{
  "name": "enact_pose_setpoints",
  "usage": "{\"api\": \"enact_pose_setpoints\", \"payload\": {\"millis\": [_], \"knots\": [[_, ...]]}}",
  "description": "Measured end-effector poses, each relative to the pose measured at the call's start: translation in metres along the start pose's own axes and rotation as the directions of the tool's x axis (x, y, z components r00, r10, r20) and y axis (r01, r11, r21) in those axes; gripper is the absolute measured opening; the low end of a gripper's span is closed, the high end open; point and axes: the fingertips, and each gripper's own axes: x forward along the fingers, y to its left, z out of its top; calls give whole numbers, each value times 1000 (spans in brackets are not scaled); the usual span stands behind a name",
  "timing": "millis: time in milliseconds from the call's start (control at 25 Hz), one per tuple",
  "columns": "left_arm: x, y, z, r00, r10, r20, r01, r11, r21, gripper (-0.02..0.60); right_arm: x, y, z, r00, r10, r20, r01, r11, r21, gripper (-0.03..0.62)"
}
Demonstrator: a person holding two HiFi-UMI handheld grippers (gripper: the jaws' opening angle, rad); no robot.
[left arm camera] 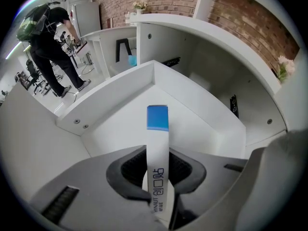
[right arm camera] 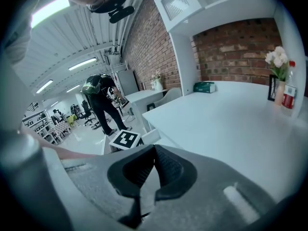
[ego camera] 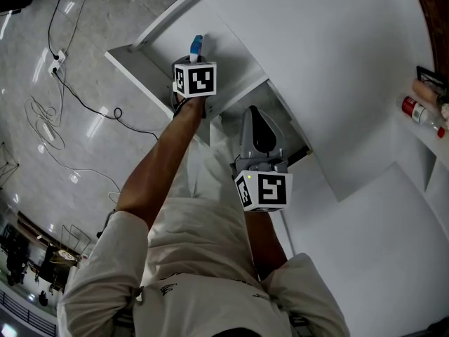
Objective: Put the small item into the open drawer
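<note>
While over drawer (left arm camera: pixel 115 126), tube (left arm camera: pixel 158 124) in tongs (left arm camera: pixel 158 154)

The white strip (left arm camera: pixel 158 170) reads perhaps "HNNUT".

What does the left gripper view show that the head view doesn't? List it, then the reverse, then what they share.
Only the left gripper view: black print on the small item, and a bystander with a backpack in the background. Only the head view: the right gripper, cables on the floor, a red-capped bottle. Both: the left gripper, closed on the blue-tipped item above the open drawer.
</note>
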Motion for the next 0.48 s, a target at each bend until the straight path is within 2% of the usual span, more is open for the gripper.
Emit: {"api": "enact_pose_setpoints", "payload": {"millis": [480], "knots": [[9,7,-1,1000,0,22,0,1000,-23,81,1,4,-4,1000,6,-7,-7,1000,-10,-6]]}}
